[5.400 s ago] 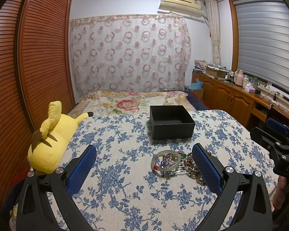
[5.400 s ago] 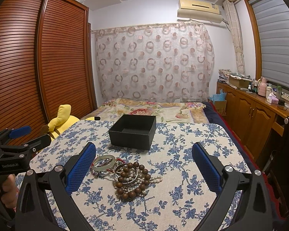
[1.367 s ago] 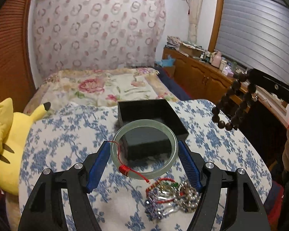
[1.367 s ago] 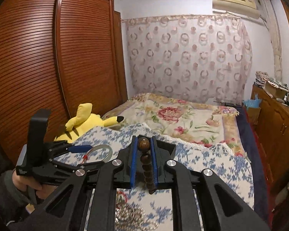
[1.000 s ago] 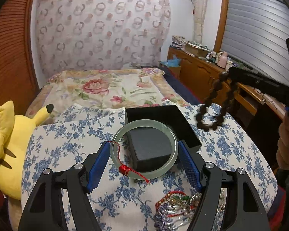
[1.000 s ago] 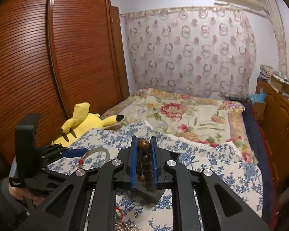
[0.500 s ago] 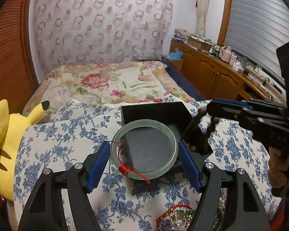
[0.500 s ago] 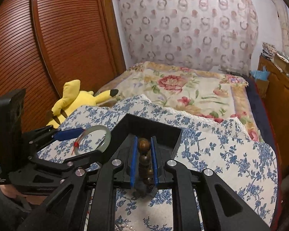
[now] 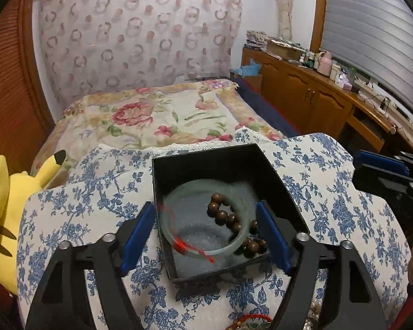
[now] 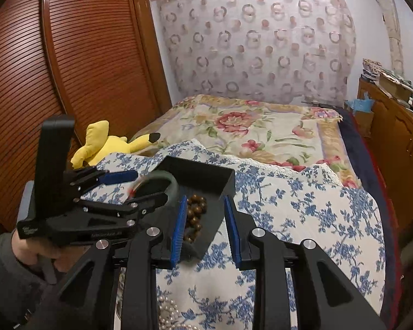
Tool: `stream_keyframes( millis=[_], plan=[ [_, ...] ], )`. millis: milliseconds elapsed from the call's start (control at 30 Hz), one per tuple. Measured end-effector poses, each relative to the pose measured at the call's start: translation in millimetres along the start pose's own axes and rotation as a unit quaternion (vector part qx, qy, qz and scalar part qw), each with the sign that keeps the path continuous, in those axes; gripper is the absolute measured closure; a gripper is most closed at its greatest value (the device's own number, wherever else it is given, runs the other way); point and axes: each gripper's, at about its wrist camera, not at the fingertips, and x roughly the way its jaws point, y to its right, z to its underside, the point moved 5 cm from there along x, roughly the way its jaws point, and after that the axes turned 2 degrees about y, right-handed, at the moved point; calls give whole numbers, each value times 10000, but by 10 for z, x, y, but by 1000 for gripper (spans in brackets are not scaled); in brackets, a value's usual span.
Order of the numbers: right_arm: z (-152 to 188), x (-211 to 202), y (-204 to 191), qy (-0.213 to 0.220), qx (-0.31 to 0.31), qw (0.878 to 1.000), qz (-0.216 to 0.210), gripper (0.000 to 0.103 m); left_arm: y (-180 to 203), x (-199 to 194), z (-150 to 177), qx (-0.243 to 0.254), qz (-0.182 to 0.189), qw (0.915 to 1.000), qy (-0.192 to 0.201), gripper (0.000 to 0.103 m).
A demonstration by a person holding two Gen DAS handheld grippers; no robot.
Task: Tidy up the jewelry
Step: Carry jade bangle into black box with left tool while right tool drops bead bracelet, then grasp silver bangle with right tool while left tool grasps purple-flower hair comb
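A black open box [image 9: 223, 162] stands on the blue-flowered cloth. A brown bead bracelet [image 9: 228, 221] lies inside it, also shown in the right wrist view [image 10: 195, 214]. A pale green jade bangle [image 9: 203, 250] with a red thread looks blurred over the box, between the blue pads of my left gripper [image 9: 206, 233]; whether the pads still touch it is unclear. In the right wrist view the bangle [image 10: 168, 184] sits at the left gripper [image 10: 129, 189] tips. My right gripper [image 10: 205, 228] is open and empty just above the box's near edge [image 10: 206, 244].
Leftover jewelry lies near the cloth's front edge: red-strung pieces [image 9: 250, 321] and a pearl strand [image 10: 168, 313]. A yellow plush toy [image 9: 2, 211] lies at the left. A wooden cabinet [image 9: 316, 104] runs along the right, a slatted wardrobe [image 10: 68, 68] on the left.
My right gripper opened and let the brown bead bracelet fall into the box, then drew back. My left gripper carried the bangle forward over the box, where it now looks blurred.
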Motion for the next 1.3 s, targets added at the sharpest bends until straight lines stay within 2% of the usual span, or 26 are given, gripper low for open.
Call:
stream_keyframes(
  millis=[200,567,633,767,833,1067,1133,1300],
  plan=[
    [161,-106,-5,47,-64,10000,55,73,-2,-183,33,43,-4,9999,116,29],
    [636,-331,-373,122,-262,9995,-160,72,-117,-809,351,154,-9,9987,479,15],
    [696,-343,-469,113,-313,9992,-208,59,-122,-906,412,199,-11,9984,538,10],
    [846,-344,-622,20,-454,9986,-279,52,-146,-1062,543,195,37,9978,638,9],
    [926,-323,-691,-46,-558,9980,-304,43,-159,-1112,625,177,24,9979,628,9],
    [1145,-128,-839,-402,-772,9954,-412,36,-189,-1155,918,129,-19,9986,509,9],
    [1200,-67,-873,-509,-818,9943,-457,27,-196,-1137,1006,108,-7,9990,434,9],
    [1285,80,-923,-811,-954,9912,-429,27,-229,-1086,1197,51,36,9996,258,9]
  ],
)
